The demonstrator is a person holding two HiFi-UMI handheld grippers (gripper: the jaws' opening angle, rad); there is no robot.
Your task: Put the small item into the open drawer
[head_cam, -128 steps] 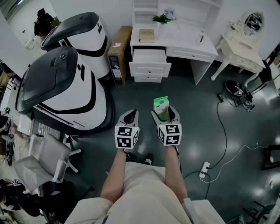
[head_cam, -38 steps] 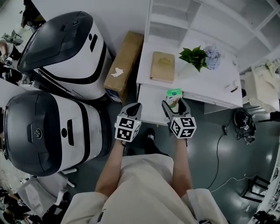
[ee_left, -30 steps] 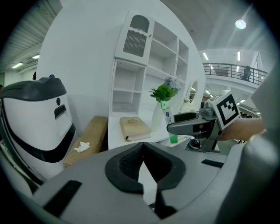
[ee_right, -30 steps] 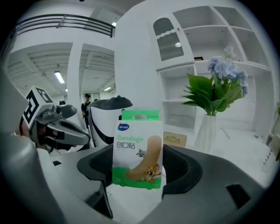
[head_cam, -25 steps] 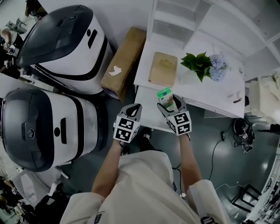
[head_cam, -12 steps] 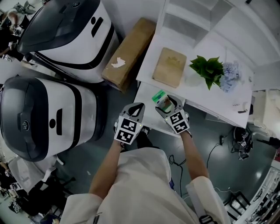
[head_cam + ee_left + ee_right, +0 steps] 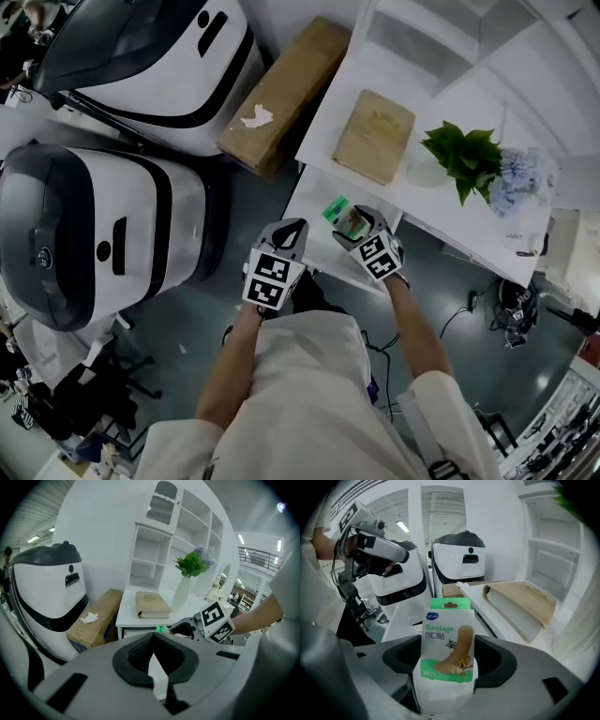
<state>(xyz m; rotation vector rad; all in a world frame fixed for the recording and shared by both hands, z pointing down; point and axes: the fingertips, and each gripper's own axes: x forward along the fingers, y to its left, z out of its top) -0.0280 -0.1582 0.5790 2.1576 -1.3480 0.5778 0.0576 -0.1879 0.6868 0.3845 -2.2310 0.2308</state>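
Right gripper (image 7: 356,223): clamped on the bandage box (image 7: 446,641), which stands upright between its jaws (green top, cartoon print).
Bandage box: held over the open drawer (image 7: 312,204), at the white desk's (image 7: 427,202) front edge.
Left gripper (image 7: 152,654): jaws pressed together on nothing, just left of the drawer.
Desk top: a tan book (image 7: 375,137), a potted plant (image 7: 466,156).
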